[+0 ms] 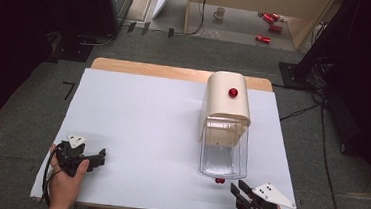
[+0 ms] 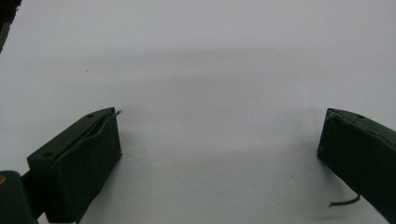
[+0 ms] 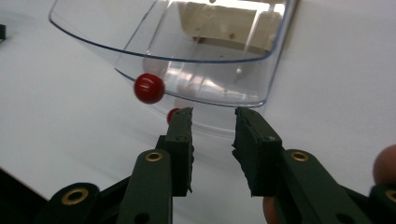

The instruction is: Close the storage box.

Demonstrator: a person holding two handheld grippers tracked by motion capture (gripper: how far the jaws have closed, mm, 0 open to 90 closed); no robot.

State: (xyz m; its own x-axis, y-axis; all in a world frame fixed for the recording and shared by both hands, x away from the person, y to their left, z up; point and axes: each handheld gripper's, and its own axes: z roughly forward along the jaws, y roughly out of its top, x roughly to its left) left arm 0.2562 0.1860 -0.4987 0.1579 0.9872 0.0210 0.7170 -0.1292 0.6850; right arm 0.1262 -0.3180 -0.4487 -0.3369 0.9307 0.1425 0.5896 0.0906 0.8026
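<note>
A cream appliance [image 1: 221, 105] with a red button [image 1: 233, 92] on top stands on the right of the white sheet [image 1: 146, 126]. A clear plastic drawer [image 1: 223, 155] [image 3: 187, 46] sticks out of its near side. The drawer carries a small red knob [image 1: 220, 180] [image 3: 149, 87] on its front wall. My right gripper [image 1: 237, 187] [image 3: 212, 116] points at that wall just right of the knob. Its jaws stand a narrow gap apart with nothing between them. My left gripper [image 1: 102, 158] [image 2: 219, 121] rests low over the bare sheet at the near left, open wide and holding nothing.
The sheet covers a wooden table [image 1: 151, 69] whose far edge shows. On the floor behind lie red cans [image 1: 270, 21] and a mug [image 1: 220, 13]. Dark stands and cables [image 1: 316, 69] flank the table on the right.
</note>
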